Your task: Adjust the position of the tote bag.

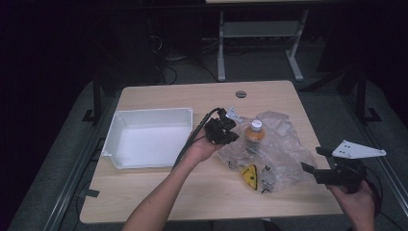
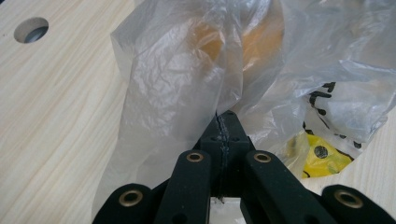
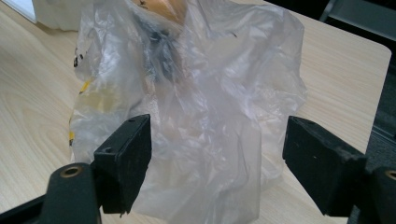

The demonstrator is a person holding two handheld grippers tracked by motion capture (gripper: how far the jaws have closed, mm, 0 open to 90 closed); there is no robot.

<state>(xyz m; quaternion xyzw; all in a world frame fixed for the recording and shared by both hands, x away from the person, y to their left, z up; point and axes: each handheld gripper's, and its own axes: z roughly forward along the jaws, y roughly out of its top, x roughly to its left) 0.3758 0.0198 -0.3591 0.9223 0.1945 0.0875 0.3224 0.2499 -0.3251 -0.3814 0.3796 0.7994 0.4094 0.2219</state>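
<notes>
place: lab or workshop
signs: bare wooden surface, floor cables, metal bench legs, dark room

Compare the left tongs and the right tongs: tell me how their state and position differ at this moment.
The left tongs are shut, pinching a fold of the clear crumpled plastic bag; the right tongs stand open with nothing pinched. The left tongs sit at the bag's edge beside the white rectangular plastic tray; the right tongs are at the table's near right corner, apart from the bag. Both have black jaws and point toward the bag.
</notes>
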